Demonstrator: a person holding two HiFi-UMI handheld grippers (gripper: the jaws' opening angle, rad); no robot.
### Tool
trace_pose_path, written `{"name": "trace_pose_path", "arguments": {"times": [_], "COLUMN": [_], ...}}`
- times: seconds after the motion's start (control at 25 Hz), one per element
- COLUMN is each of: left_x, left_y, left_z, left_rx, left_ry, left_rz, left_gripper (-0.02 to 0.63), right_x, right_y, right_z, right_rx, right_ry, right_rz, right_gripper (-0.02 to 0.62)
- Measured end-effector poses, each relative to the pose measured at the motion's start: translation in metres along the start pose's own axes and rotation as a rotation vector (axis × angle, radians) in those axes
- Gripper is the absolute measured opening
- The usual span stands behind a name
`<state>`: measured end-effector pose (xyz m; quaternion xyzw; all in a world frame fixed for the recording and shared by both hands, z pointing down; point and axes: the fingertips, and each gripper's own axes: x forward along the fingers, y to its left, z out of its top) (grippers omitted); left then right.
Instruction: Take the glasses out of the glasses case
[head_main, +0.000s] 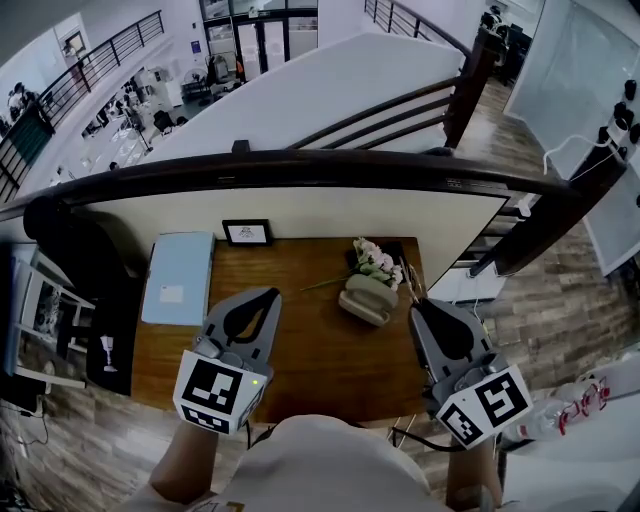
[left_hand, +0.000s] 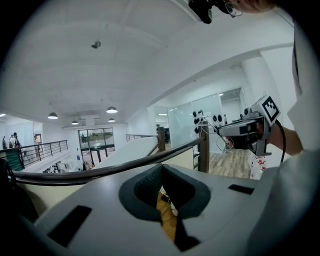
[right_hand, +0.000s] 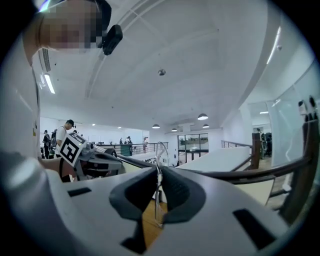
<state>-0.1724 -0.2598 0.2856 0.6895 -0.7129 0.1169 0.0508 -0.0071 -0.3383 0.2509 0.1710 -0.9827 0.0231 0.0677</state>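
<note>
The glasses (right_hand: 158, 210) are standing edge-on in my right gripper (right_hand: 159, 172), whose jaws are clenching on the thin clear frame. The glasses case (head_main: 366, 299) is lying near, just left of those tips, and the frame seems to be out of it. My left gripper (left_hand: 161, 169) is pressing its jaws together on nothing, with the case off to their right. I am judging this pinch narrow: a jolt could twist the frame loose and drop it onto the desk (head_main: 310, 360).

The middle of the worktop (head_main: 315, 330) lies bare, leaving open room. A pale blue box (head_main: 178, 277) takes the left side, a picture frame (head_main: 247, 233) the back edge, flowers (head_main: 377, 263) and a case (head_main: 366, 299) the right. A dark handrail (head_main: 300, 165) runs across behind the worktop.
</note>
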Motion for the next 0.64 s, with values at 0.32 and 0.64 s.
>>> {"name": "trace_pose_path", "arguments": {"times": [0.32,0.64], "left_x": [0.0003,0.0020], "left_y": [-0.0020,-0.0027], "left_z": [0.0034,0.0019], "left_rx": [0.008,0.010], "left_ry": [-0.010,-0.003], "left_rz": [0.001,0.001], "left_gripper": [0.002,0.002], "right_x": [-0.0027,-0.0013], "right_y": [-0.0023,-0.0022], "right_z": [0.0013,-0.0015], "right_rx": [-0.007,-0.004], "right_ry": [-0.004,-0.001], "right_rz": [-0.011,-0.008], "right_gripper": [0.035,0.035]}}
